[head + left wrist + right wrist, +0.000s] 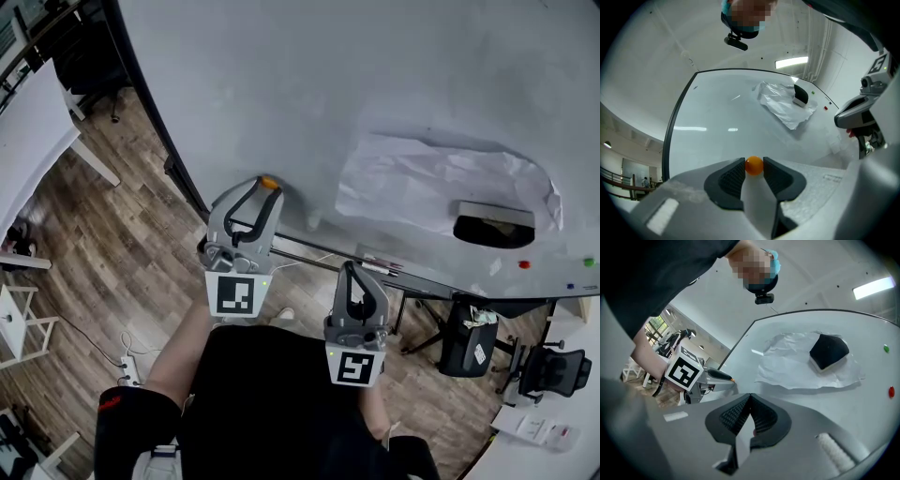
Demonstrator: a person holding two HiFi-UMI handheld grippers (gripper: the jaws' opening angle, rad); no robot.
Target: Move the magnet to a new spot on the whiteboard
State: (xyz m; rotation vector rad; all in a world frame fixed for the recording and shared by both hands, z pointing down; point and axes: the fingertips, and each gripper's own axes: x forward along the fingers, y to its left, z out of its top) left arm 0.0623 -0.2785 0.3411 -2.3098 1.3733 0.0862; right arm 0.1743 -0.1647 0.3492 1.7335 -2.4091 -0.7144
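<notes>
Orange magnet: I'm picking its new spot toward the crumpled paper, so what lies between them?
Only bare whiteboard lies between orange magnet and crumpled paper, shown in the left gripper view.

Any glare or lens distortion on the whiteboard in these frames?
Left gripper view: fisheye bows the whiteboard edge, faint light streaks reflect on it. Right gripper view: same bowing, dark corners. Head view: even light, soft shadow edging the paper sheet.
</notes>
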